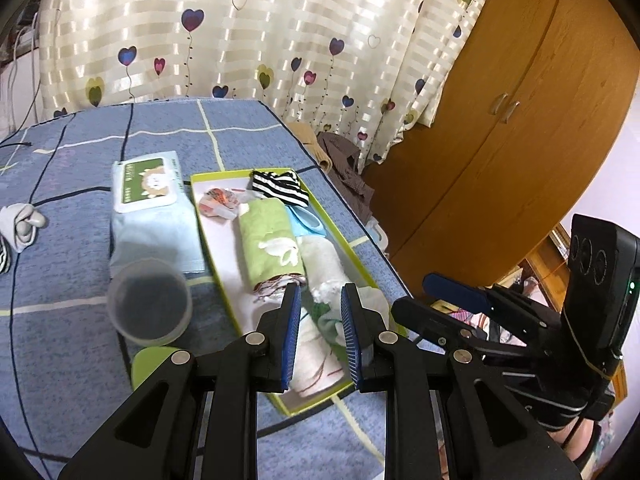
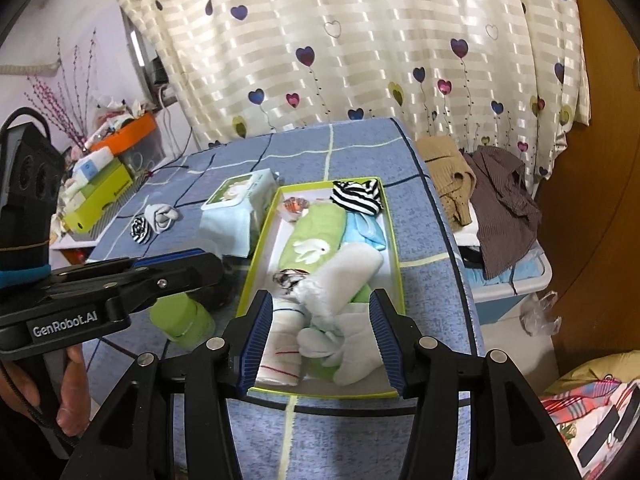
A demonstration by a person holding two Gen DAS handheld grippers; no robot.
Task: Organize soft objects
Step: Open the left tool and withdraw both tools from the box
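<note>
A lime-rimmed tray (image 1: pixel 218 248) (image 2: pixel 320 394) lies on the blue checked bed. It holds a green rolled towel with a white rabbit (image 1: pixel 268 240) (image 2: pixel 312 240), a striped sock (image 1: pixel 280 188), a light blue cloth (image 2: pixel 366 232), a white rolled towel (image 1: pixel 324 260) and white socks (image 2: pixel 352 348). My left gripper (image 1: pixel 322 292) hovers over the tray's near half, jaws narrowly apart and empty. My right gripper (image 2: pixel 320 300) hangs over the tray's near end, wide open, with the socks lying below it. A grey sock roll (image 2: pixel 162 216) and a striped sock roll (image 2: pixel 140 230) lie on the bed to the left.
A wipes pack (image 1: pixel 148 184) rests on folded pale blue cloth left of the tray. A clear cup (image 1: pixel 150 304) and a green object (image 2: pixel 182 316) sit nearer. Brown clothes (image 2: pixel 500 208) lie on a bin at the right, by a wooden wardrobe (image 1: pixel 500 140).
</note>
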